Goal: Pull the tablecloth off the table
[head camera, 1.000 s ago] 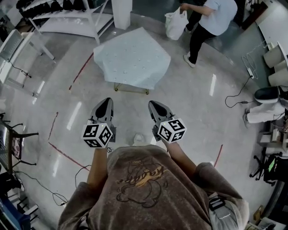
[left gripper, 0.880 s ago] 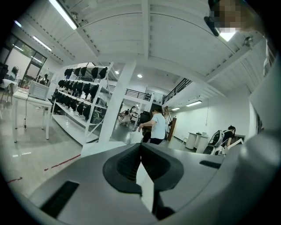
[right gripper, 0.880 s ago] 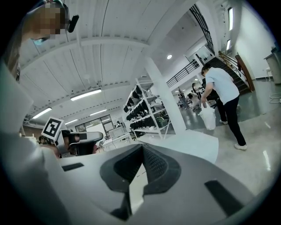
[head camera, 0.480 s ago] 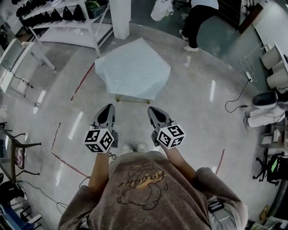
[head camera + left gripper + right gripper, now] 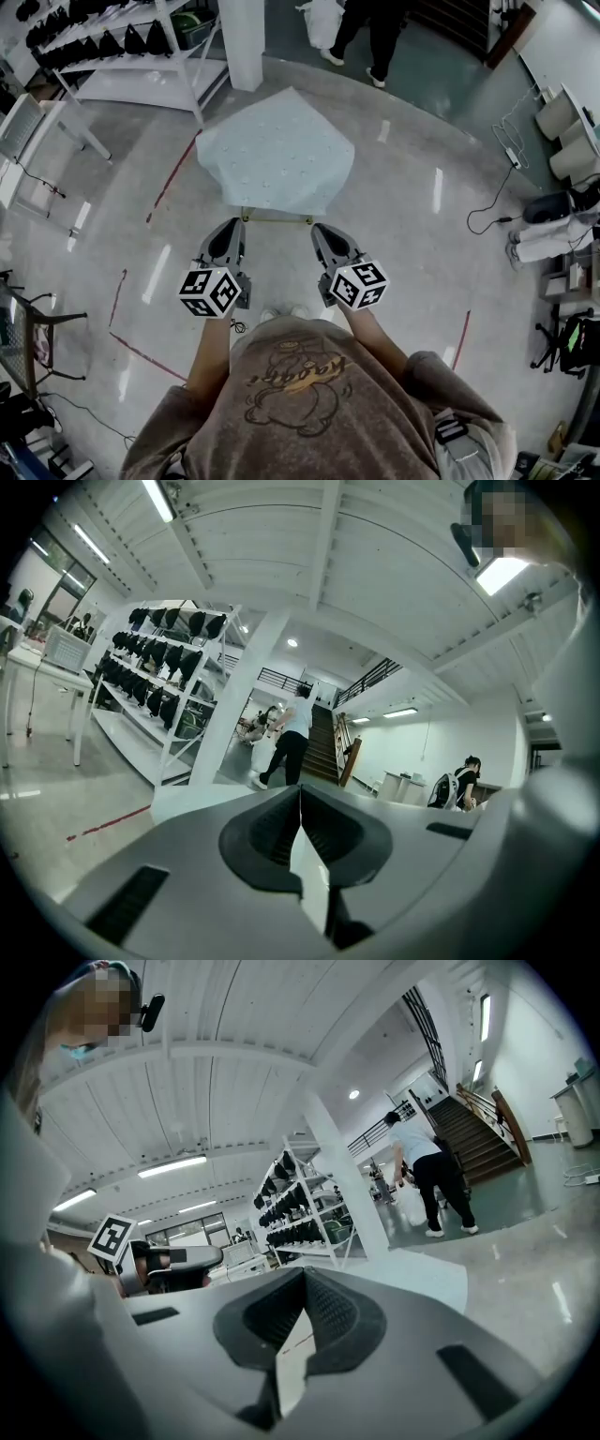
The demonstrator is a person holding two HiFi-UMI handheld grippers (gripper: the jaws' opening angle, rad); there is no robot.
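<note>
Head view: the tablecloth (image 5: 277, 150), pale with small dots, lies fully draped over the table (image 5: 276, 218). Only a strip of the table's frame shows under the near hem. The left hand-held gripper (image 5: 229, 228) and the right hand-held gripper (image 5: 324, 232) are held out in front of the person, pointing at the table. Both are near the hem but apart from it and touch nothing.

Left gripper view: jaws pressed together, nothing between them. The cloth shows as a pale band beyond the jaws (image 5: 187, 799), not in contact.

Right gripper view: jaws likewise together and empty. A cloth corner (image 5: 422, 1277) lies ahead, clear of the tips.

Progress, as judged: no part of the pull is done, and the cloth sits undisturbed. Left to do: close the gap, open the jaws, clamp the near hem, then draw the cloth clear of the table.
</note>
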